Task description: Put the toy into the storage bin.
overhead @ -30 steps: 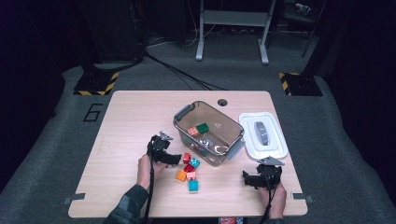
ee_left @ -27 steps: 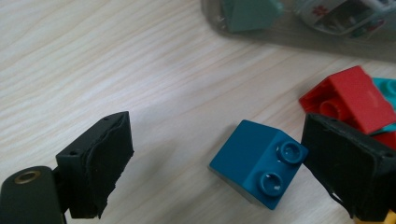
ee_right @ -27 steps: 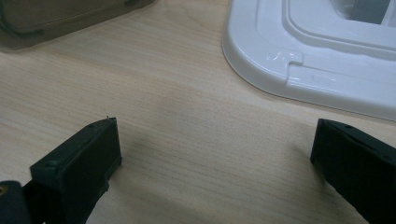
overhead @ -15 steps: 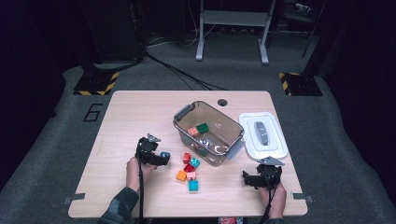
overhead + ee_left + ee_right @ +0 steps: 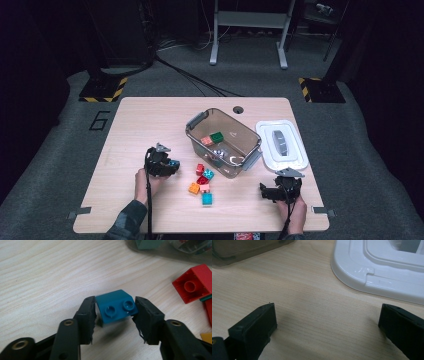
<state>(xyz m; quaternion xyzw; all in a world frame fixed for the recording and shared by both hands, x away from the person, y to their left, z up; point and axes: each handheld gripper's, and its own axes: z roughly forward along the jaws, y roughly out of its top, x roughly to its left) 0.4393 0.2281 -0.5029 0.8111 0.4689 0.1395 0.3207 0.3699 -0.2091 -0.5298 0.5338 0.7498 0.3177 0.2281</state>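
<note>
Two tongs in my hands. Left tongs have just been closing w/ the small blue plastic two-stud brick between them; both pads now press its sides, so it's gripped, tilted, just over the light wooden worktop. From the high view that's left of the loose pile of bricks, the left tongs near the worktop's front-left area. One red plastic brick lies near, to the right in the left gripper view, apart from the blue one. Right tongs stand wide open, nothing between them, bare worktop under. White plastic lid lies flat just ahead of them. Clear grey plastic bin sits mid-worktop w/ a few bricks inside, the lid beside it.
</note>
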